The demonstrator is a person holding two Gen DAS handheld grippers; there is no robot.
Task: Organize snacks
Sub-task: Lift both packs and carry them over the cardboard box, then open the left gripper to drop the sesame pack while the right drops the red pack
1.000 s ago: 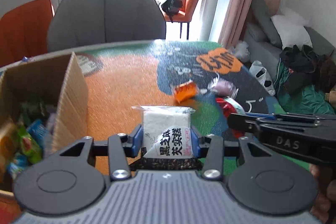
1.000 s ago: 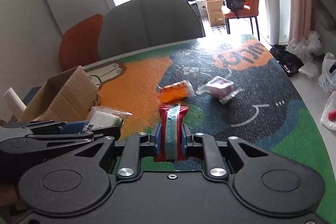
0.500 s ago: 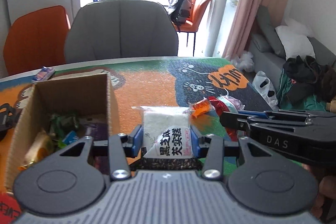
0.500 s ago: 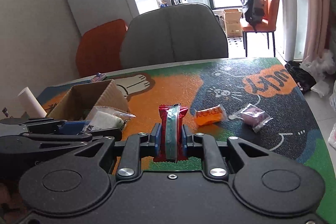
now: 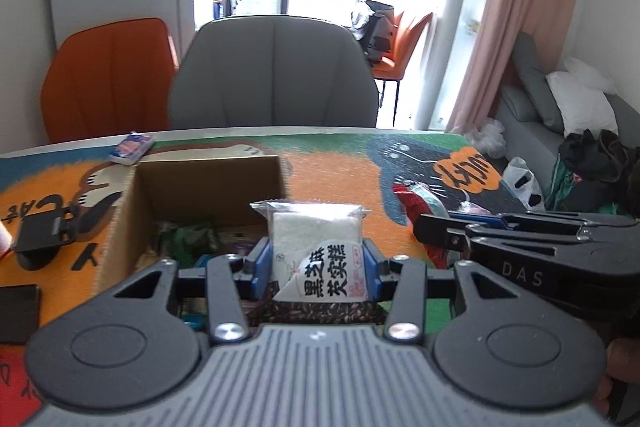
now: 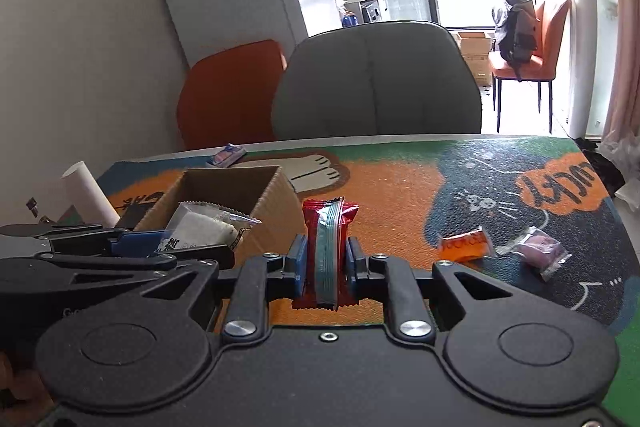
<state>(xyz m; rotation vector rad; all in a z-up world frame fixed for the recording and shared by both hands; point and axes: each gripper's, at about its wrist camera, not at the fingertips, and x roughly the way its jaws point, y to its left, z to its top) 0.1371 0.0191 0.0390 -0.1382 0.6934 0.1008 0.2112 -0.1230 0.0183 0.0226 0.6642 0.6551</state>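
My left gripper is shut on a white snack packet with black lettering, held above the near side of an open cardboard box. Several wrapped snacks lie inside the box. In the right wrist view the same packet hangs over the box. My right gripper is shut on a red and teal snack packet, just right of the box. From the left wrist view that red packet shows beyond the right gripper's fingers. An orange packet and a purple packet lie on the mat to the right.
The table carries a colourful cartoon mat. A small blue and pink packet lies at the far edge behind the box. A black device and a white roll are left of the box. Grey and orange chairs stand behind.
Both grippers have risen and shifted left with their packets. The box has come from the left edge to beneath the left gripper, and the orange and purple packets now lie farther right.
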